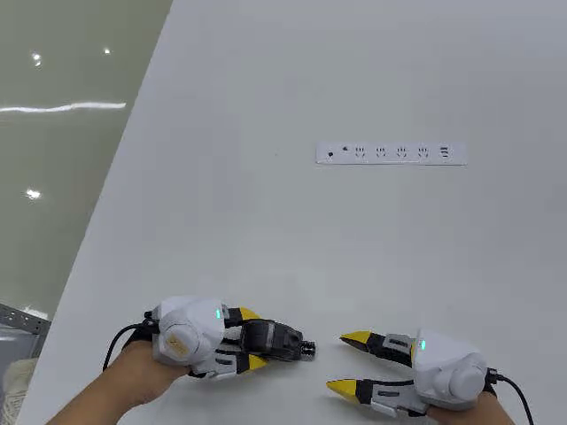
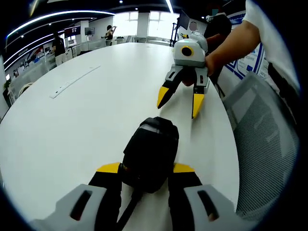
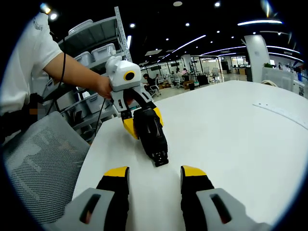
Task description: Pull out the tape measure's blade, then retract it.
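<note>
Two grippers sit low on the white table [image 1: 354,239], facing each other. The left gripper [image 2: 147,167] is clamped on the black tape measure [image 2: 151,149], jaws squeezing the case from both sides. The case rests on the tabletop with its blade end pointing at the other one. The right gripper [image 3: 154,171] is just beside it, jaws spread wide and gripping nothing, tips near the tape's nose but not touching. A power strip [image 1: 391,153] lies well apart, farther up the table.
</note>
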Tool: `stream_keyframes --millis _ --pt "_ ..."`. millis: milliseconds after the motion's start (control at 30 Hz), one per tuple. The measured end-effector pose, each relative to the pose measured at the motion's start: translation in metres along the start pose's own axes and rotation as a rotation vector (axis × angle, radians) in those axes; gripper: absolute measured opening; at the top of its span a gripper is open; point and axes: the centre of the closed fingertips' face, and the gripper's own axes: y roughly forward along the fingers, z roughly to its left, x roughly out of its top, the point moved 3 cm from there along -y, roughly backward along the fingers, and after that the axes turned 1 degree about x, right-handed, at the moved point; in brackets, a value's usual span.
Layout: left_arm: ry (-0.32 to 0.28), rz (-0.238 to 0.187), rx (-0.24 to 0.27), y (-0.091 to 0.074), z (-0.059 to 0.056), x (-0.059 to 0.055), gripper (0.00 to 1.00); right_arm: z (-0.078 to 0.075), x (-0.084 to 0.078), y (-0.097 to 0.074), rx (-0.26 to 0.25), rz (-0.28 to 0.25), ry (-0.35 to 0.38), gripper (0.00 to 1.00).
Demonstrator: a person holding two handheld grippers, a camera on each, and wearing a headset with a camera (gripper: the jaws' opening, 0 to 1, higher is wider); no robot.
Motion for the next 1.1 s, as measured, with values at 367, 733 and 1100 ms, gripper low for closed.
stream_keyframes --millis 367,733,1100 --pt "0.000 0.000 -0.008 0.001 0.000 -0.001 0.33 -0.001 -0.001 0.000 -0.001 0.000 0.005 0.42" --pt "0.001 0.000 -0.008 0.001 0.000 -0.001 0.32 -0.001 -0.003 0.007 0.008 0.015 -0.028 0.40" --pt "0.013 0.014 -0.012 0.001 0.000 -0.002 0.32 -0.004 -0.002 0.018 0.025 0.008 -0.067 0.37"
